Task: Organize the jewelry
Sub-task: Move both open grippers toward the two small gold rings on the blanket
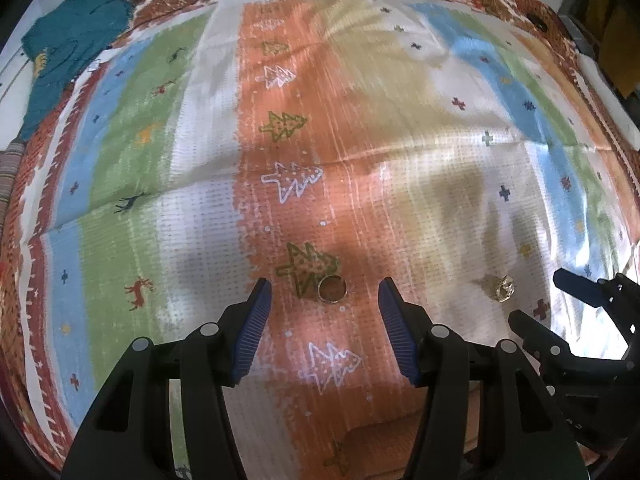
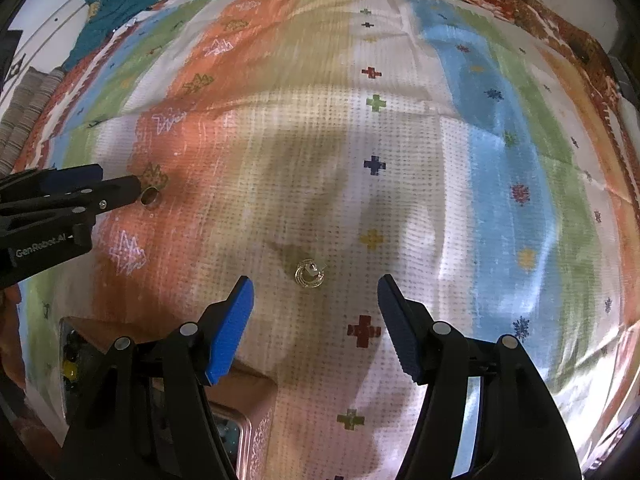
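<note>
1. While the left gripper (image 1: 325, 292) hangs low over the striped cloth (image 1: 200, 160), its jaws stand released and wide apart, grasping nothing. A plain gold band ring (image 1: 331, 289) lies on the orange stripe between the two blue pads, a little nearer the left one and touching neither. Out past the right jaw sits an ornate gold ring (image 1: 501, 288), and beyond that the right gripper (image 1: 538, 297) comes in from the edge. Far ahead and to the left, a teal garment (image 1: 68, 44) lies at the cloth's border.

2. From the right wrist, the right gripper (image 2: 316, 286) is likewise released, jaws spread and bare. The ornate gold ring (image 2: 309, 274) rests on the pale part of the cloth (image 2: 500, 200) between the tips, apart from both. Well off the left jaw, the left gripper (image 2: 116, 184) reaches in with the band ring (image 2: 151, 197) just at its tip. Below the left jaw, a pinkish box (image 2: 252, 404) shows partly, its contents unclear.
</note>
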